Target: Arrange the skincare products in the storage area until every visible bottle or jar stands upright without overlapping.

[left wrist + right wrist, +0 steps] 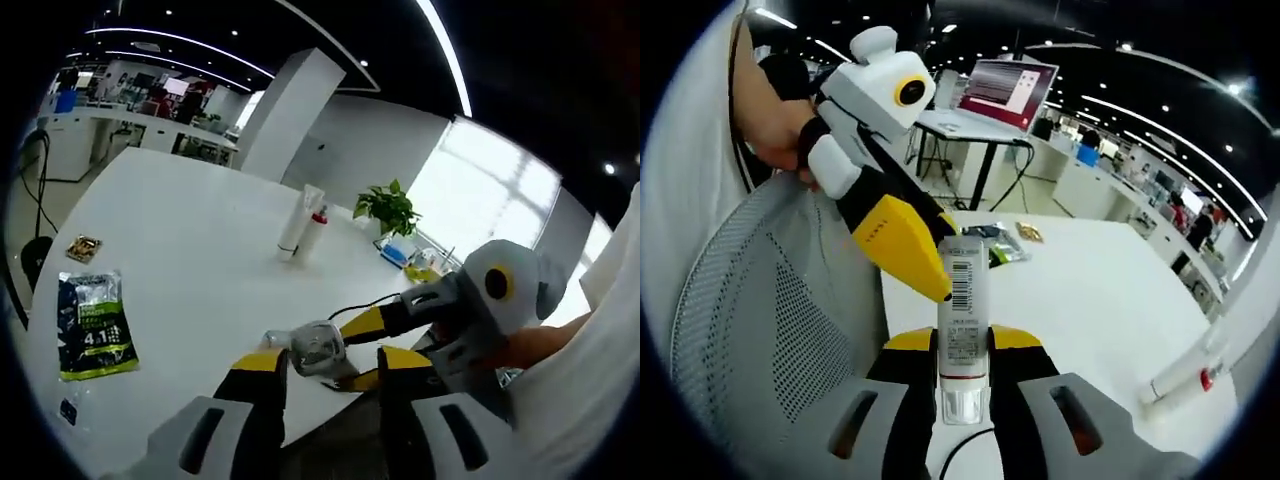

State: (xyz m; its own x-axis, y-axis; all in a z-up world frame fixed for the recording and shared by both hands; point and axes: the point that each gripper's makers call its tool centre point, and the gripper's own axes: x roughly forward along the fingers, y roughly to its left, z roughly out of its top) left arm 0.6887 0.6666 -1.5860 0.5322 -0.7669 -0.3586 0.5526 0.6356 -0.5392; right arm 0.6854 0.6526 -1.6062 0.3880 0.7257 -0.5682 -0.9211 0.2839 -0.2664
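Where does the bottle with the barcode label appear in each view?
Left gripper view: the bottle is low centre, seen end-on, held by the right tool coming from the right.
Right gripper view: bottle low centre, lengthwise between that tool's jaws.
Shared landmark: the green packet on the white table.

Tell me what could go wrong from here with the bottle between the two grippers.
The bottle is clamped in the right gripper near the table edge, with the left gripper open around its end; a mistimed handover could drop it off the table. The white tube and red-capped bottle stand touching; a nudge may topple both.
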